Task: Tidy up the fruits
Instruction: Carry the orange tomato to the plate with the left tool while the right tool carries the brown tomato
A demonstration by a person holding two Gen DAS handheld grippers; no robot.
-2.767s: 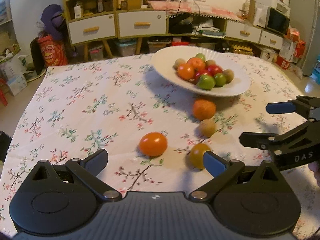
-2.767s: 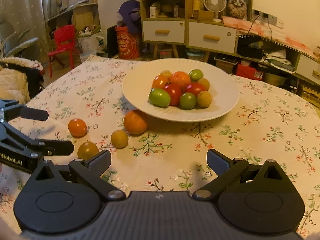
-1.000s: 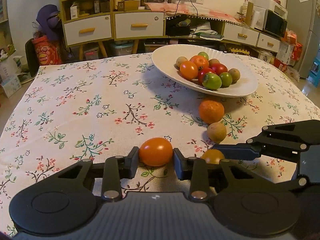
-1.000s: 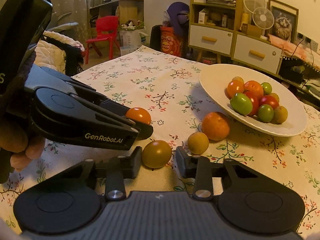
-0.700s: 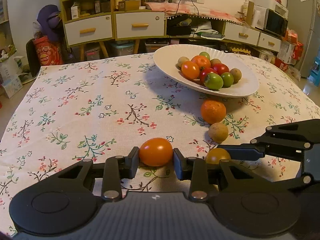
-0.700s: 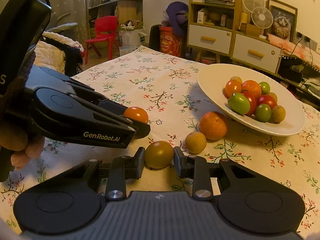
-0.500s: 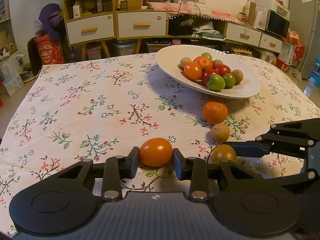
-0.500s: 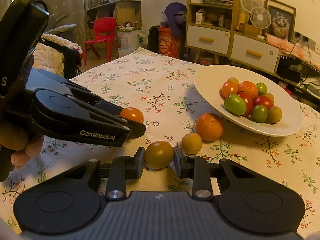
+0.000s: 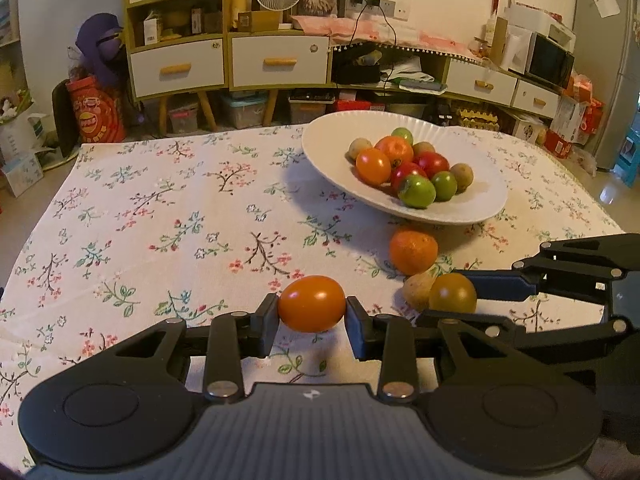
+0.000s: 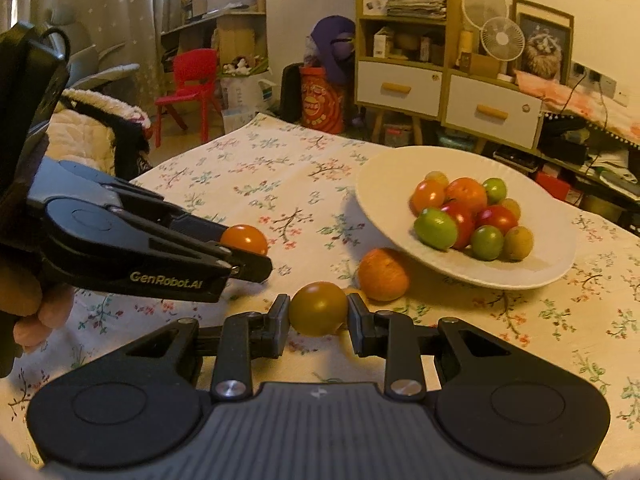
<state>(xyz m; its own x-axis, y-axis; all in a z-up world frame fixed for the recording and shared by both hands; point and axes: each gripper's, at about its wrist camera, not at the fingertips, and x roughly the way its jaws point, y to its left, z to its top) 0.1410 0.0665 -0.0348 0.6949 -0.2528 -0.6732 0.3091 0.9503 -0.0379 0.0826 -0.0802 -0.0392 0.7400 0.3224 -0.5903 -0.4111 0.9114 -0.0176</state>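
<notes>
A flowered tablecloth (image 9: 168, 216) filled the frame, the white plate (image 9: 328, 156) of fruit at upper right. The left gripper (image 9: 311, 320) was clamped on an orange tomato (image 9: 311, 303), the right gripper (image 10: 319, 317) on an olive-yellow tomato (image 10: 319, 309), both low centre. Each probably needed a steady lift clear of the plate's rim, without squeezing harder.

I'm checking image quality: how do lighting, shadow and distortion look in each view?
Left wrist view: warm dim light, the white plate shadows the tablecloth to its left, fisheye bends the cabinets. Right wrist view: same warm cast, slightly soft, edges curved.
</notes>
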